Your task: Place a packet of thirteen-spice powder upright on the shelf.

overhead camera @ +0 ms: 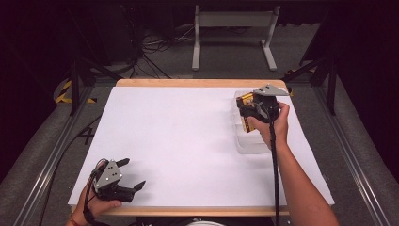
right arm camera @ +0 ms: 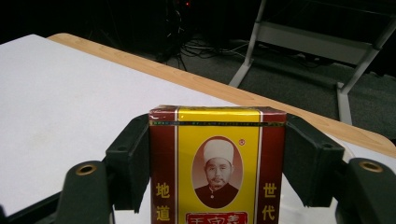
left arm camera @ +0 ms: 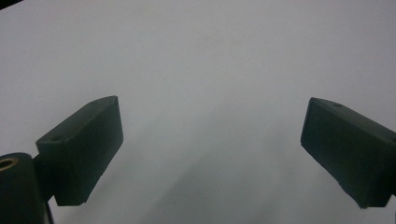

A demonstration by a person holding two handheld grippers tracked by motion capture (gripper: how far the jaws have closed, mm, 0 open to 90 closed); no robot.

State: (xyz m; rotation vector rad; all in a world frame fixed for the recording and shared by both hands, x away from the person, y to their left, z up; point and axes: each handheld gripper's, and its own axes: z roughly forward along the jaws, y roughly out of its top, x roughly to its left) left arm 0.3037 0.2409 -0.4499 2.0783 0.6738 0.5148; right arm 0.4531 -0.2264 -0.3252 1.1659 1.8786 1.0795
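A red and yellow carton (right arm camera: 217, 163) with a portrait and Chinese characters on its face stands upright between the jaws of my right gripper (right arm camera: 217, 161), which is shut on its two sides. In the high view that gripper (overhead camera: 249, 112) holds the carton (overhead camera: 244, 115) over a clear plastic container (overhead camera: 249, 141) at the table's right side. My left gripper (overhead camera: 129, 174) rests near the front left corner of the table, open. Its two black fingers (left arm camera: 81, 149) stand wide apart over bare white surface with nothing between them.
The white table top (overhead camera: 179, 141) has a wooden edge at the back and front. Behind the table stand a grey metal frame (overhead camera: 233, 35) and loose cables on the floor. Dark tripod legs stand at both far sides.
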